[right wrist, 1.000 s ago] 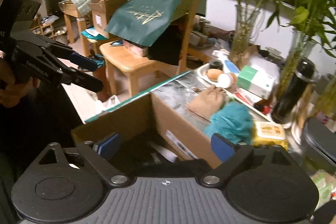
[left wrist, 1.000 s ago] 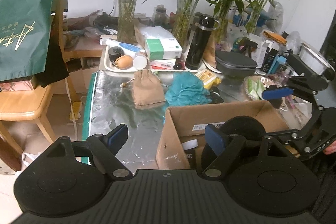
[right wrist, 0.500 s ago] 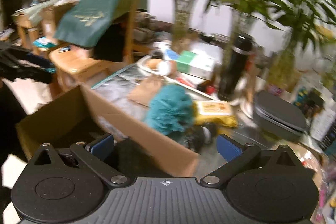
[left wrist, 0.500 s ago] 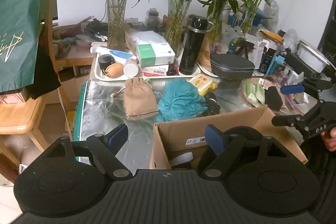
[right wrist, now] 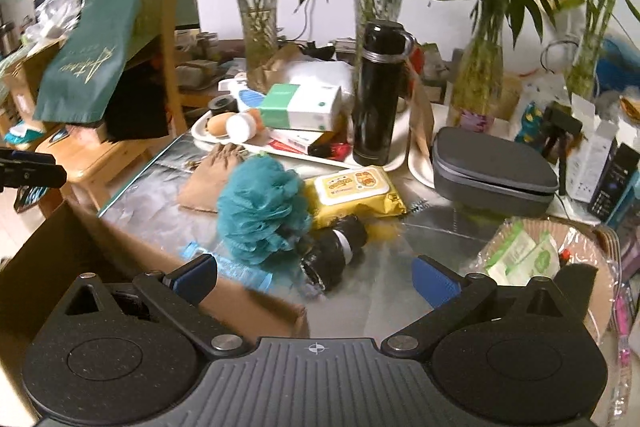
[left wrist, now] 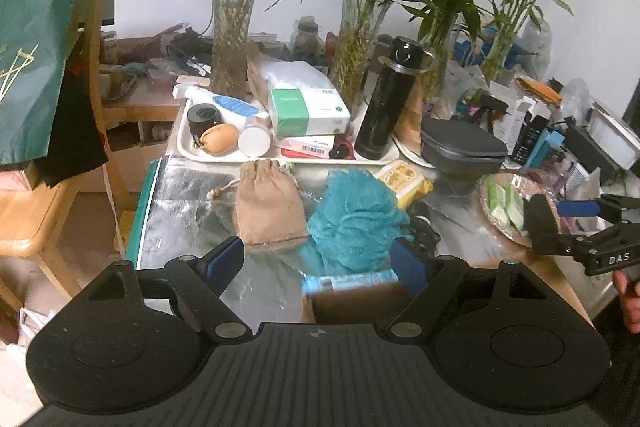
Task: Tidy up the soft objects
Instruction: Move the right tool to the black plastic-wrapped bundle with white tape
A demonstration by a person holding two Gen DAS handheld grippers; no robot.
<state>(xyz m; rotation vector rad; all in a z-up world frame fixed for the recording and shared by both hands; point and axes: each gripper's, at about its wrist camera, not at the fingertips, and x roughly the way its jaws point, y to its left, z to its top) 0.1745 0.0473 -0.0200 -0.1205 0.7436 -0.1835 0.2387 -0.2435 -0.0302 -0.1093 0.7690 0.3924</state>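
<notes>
A teal mesh bath pouf (left wrist: 352, 215) (right wrist: 260, 211) lies on the foil-covered table beside a tan drawstring pouch (left wrist: 268, 205) (right wrist: 212, 175), a yellow wipes pack (right wrist: 354, 193) (left wrist: 404, 181) and a dark rolled item (right wrist: 334, 253). An open cardboard box (right wrist: 72, 259) stands at the near edge; its far rim (left wrist: 356, 297) shows low in the left wrist view. My left gripper (left wrist: 318, 263) hovers open just short of the pouf and pouch, holding nothing. My right gripper (right wrist: 316, 275) is wide open over the box corner and the roll, empty; it also shows at the right (left wrist: 576, 227).
A white tray (left wrist: 188, 151) with a tissue box (left wrist: 306, 111), black flask (left wrist: 390, 99) and small jars sits behind. Glass vases of bamboo (left wrist: 232, 27) line the back. A grey case (right wrist: 492, 169), a wooden chair (left wrist: 32, 211) with a green bag, and packets on a plate (right wrist: 520, 255) crowd the sides.
Both grippers have moved forward and lower toward the table; the box has slid down out of the left view. The right gripper rolled and swung right, now facing the pouf and roll.
</notes>
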